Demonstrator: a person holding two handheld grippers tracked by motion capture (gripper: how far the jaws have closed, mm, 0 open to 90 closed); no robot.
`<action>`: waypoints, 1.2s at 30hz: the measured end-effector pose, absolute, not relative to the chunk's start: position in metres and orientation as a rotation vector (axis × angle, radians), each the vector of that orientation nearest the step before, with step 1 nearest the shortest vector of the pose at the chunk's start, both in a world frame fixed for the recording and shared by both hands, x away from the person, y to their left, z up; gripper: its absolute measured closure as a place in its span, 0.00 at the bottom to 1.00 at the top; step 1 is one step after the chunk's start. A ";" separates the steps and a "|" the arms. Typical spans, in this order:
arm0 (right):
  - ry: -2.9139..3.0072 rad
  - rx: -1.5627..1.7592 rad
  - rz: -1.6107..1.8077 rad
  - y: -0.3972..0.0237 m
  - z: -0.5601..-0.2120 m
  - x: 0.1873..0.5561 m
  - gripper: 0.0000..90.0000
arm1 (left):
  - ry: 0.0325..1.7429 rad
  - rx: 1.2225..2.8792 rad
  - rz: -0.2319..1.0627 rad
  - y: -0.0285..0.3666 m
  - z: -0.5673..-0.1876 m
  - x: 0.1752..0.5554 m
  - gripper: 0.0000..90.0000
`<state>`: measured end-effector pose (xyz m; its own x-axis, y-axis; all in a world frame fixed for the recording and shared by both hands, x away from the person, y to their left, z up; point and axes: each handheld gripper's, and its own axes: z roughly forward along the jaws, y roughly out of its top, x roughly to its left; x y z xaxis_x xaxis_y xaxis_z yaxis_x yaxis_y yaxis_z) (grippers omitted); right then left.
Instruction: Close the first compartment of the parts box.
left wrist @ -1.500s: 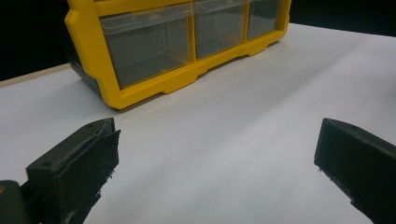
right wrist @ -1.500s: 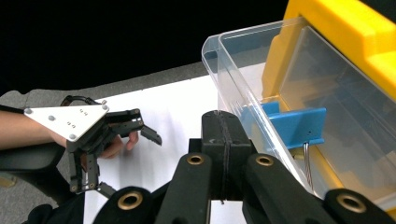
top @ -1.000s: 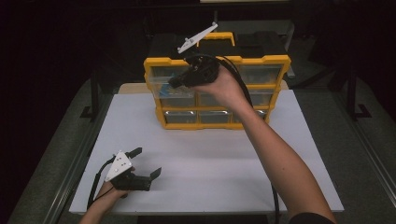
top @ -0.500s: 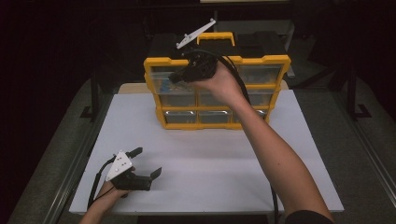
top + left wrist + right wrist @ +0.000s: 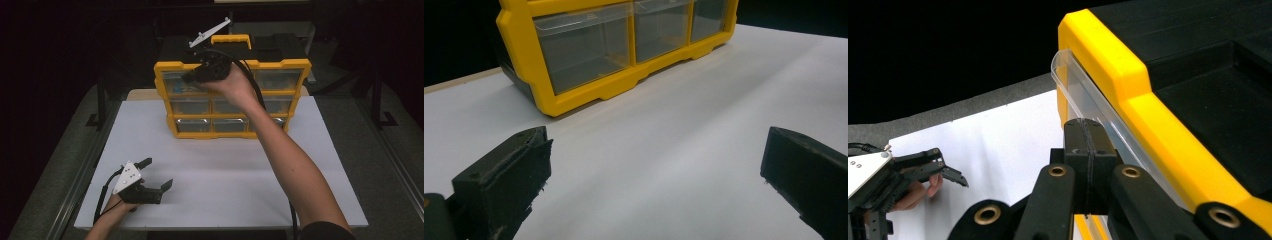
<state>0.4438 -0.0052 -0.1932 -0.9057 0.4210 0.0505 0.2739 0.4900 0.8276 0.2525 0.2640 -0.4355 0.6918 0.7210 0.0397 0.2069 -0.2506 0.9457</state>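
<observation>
Grip looks set for a pull: the right gripper (image 5: 1087,150) has its jaws pressed together on the clear lip of the top-left drawer (image 5: 1083,95) of the yellow organizer (image 5: 231,95), the lip rising just beyond the jaw tips. The left gripper (image 5: 152,175) rests on the white table (image 5: 240,170) with jaws wide and empty, the organizer well ahead of it.
</observation>
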 end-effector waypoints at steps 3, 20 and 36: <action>2.560 0.610 1.374 -0.004 -0.193 0.443 1.00 | 0.734 1.795 0.579 0.264 -0.436 0.253 0.00; 2.559 0.585 1.434 -0.027 -0.206 0.426 0.77 | 0.730 1.801 0.583 0.265 -0.436 0.252 0.00; 2.496 0.585 1.475 -0.064 -0.238 0.393 0.44 | 0.723 1.798 0.582 0.264 -0.436 0.253 0.00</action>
